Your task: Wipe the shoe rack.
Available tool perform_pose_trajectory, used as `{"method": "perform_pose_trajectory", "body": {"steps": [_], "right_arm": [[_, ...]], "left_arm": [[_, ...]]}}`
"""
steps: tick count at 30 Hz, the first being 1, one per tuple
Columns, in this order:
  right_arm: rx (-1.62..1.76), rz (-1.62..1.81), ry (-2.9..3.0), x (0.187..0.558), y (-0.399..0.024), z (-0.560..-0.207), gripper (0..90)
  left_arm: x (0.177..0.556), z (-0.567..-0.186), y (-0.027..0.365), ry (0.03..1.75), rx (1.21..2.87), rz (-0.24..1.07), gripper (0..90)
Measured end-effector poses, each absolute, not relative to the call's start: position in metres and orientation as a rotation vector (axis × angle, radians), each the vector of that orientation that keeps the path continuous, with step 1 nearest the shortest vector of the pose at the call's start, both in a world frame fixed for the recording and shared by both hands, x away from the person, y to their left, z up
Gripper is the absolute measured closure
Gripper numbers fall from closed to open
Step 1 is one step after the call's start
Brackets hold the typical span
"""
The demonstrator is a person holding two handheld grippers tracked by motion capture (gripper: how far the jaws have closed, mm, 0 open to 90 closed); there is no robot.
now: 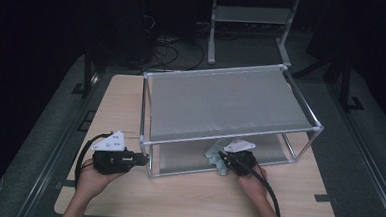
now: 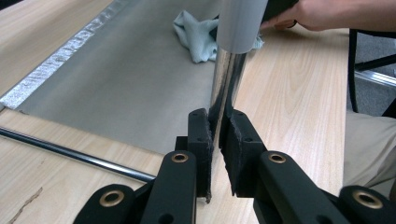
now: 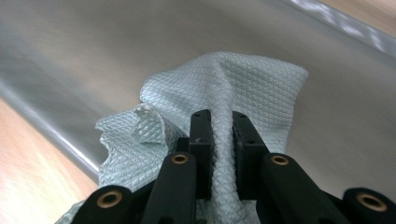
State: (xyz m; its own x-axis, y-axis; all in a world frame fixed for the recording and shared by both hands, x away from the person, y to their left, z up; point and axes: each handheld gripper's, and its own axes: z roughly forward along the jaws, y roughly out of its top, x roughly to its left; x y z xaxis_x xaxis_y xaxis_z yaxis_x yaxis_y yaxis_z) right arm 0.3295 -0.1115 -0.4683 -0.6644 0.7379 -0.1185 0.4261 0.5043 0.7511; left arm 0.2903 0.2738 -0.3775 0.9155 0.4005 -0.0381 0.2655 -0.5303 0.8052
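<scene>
The right gripper [image 3: 219,140] pinches a fold of the pale green waffle-weave cloth [image 3: 224,88], which bunches ahead of its jaws on the rack's grey lower shelf [image 3: 93,51]. The left gripper [image 2: 217,140] clamps the rack's shiny metal corner post [image 2: 227,79], cloth well beyond it.

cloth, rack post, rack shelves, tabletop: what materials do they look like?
Cloth: pale green textile, likely microfibre; a fine diamond weave shows and it bunches softly.
Rack post: polished metal, probably chromed steel; it mirrors the table. Its grey sleeve looks matte, plastic or painted.
Shelves: matte grey sheet, maybe brushed metal; hard to tell.
Tabletop: light wood grain, likely laminate.
</scene>
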Motion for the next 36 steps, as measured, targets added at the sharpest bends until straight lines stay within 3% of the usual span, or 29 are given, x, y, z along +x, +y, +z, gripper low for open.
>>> {"method": "perform_pose_trajectory", "body": {"steps": [7, 17, 25, 36], "right_arm": [[0.889, 0.973, 2.348, 0.324, -0.096, -0.467, 80.5], [1.075, 0.931, 2.267, 0.322, -0.161, -0.467, 80.6], [1.043, 0.935, 2.295, 0.326, -0.127, -0.469, 81.2], [0.866, 0.972, 2.346, 0.341, -0.067, -0.470, 81.7]], "left_arm": [[0.290, -0.377, 0.274, 0.474, 2.162, 0.188, 81.1], [0.290, -0.377, 0.274, 0.476, 2.162, 0.187, 81.1], [0.286, -0.376, 0.284, 0.497, 2.168, 0.195, 81.0], [0.264, -0.374, 0.330, 0.576, 2.163, 0.252, 81.2]]}}
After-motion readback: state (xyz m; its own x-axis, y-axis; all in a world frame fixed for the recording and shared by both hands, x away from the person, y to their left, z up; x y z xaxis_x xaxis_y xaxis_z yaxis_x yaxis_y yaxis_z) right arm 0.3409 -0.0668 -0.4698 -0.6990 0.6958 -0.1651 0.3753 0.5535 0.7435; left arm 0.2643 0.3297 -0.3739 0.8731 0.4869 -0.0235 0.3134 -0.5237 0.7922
